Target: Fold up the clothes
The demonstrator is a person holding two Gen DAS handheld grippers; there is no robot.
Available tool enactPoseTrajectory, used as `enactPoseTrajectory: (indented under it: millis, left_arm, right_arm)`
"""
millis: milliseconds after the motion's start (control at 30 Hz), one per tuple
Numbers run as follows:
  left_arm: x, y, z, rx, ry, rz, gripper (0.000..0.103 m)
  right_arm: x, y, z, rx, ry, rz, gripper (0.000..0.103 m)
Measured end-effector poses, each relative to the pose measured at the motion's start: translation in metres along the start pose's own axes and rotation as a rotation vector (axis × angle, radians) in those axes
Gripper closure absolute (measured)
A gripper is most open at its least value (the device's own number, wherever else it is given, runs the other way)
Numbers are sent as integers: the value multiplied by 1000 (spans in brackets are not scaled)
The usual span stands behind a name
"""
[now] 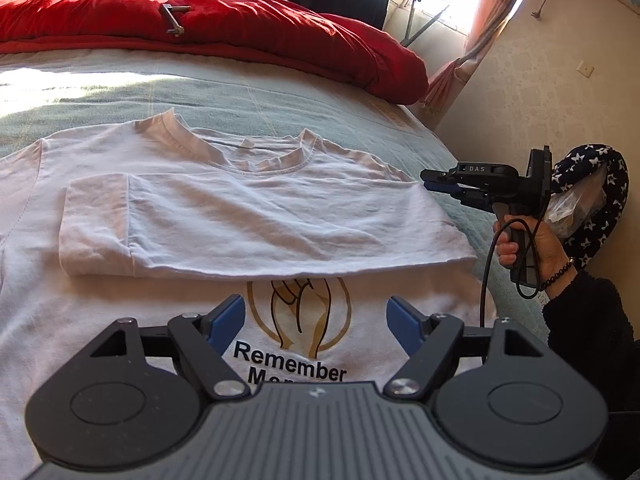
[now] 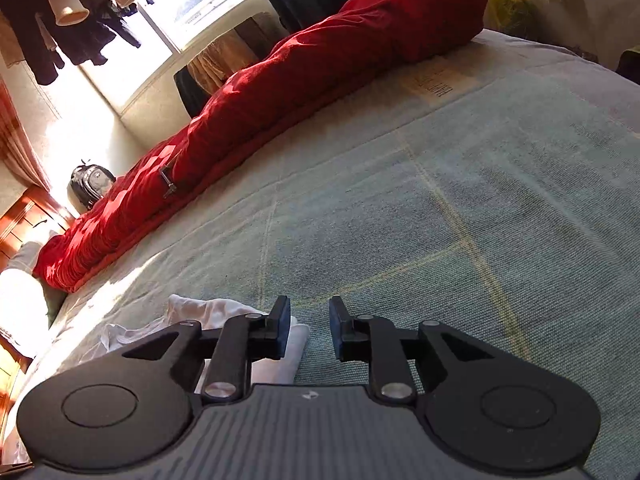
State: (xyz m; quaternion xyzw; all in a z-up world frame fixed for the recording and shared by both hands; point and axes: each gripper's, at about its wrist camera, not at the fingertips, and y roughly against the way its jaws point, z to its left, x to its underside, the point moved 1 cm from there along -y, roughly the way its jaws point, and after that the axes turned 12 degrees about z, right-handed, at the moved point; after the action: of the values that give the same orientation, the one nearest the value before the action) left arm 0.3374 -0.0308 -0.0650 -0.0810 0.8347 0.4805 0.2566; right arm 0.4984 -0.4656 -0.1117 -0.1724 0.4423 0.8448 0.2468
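The left gripper (image 1: 316,322) is hovering over the chest print of a white T-shirt (image 1: 192,208), its blue-padded jaws standing wide apart with nothing between them. The shirt is lying face up on the pale green bedspread (image 1: 280,96), directly ahead of and beneath this gripper, with one side and its sleeve already folded across the chest just beyond the fingertips. Off to the right of the left gripper, past the shirt's folded edge, a hand (image 1: 532,248) is holding the right gripper (image 1: 430,182) by its handle, pointing it toward the shirt. In its own view the right gripper (image 2: 310,326) is showing a narrow gap between its jaws, gripping nothing; only bedspread (image 2: 440,200) lies between them, while the T-shirt (image 2: 208,312) is sitting beside and under its left finger. A red quilt (image 1: 240,24) is lying far ahead.
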Motion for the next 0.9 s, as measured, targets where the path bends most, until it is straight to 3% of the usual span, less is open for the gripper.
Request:
enactPoseTrajectory:
  millis: [67,200,300,367,433,467,567,667,800,900]
  left_arm:
    - [0,4,0,0,-4,-5,24]
    - [2,6,-4,0,-19,0,23]
    - [3,8,-6,-7,-27,2,23]
    - [4,13,-7,-17,-31,-1,23]
    - [6,18,-7,-26,-36,-6,23]
    - [7,21,-7,-30,-40,-7,23]
    - [9,26,-7,-46,-48,-7,23]
    - [10,26,-8,-61,-59,-12,23]
    - [11,33,-4,-84,-47,-24,23]
    - [12,42,1,-91,-43,-37,23]
  right_arm:
    - [8,16,11,-39,30,16,72]
    - [35,23,34,-165,123,156,62]
    - [52,9,34,-123,145,260,62]
    - [53,13,26,-32,157,224,85]
    - [51,29,24,110,147,150,73]
    - [52,37,26,94,155,135,67]
    - [59,54,46,14,210,125,62]
    - [74,42,67,38,280,185,55]
    - [95,25,84,106,340,266,55]
    - [109,40,78,156,320,207,59]
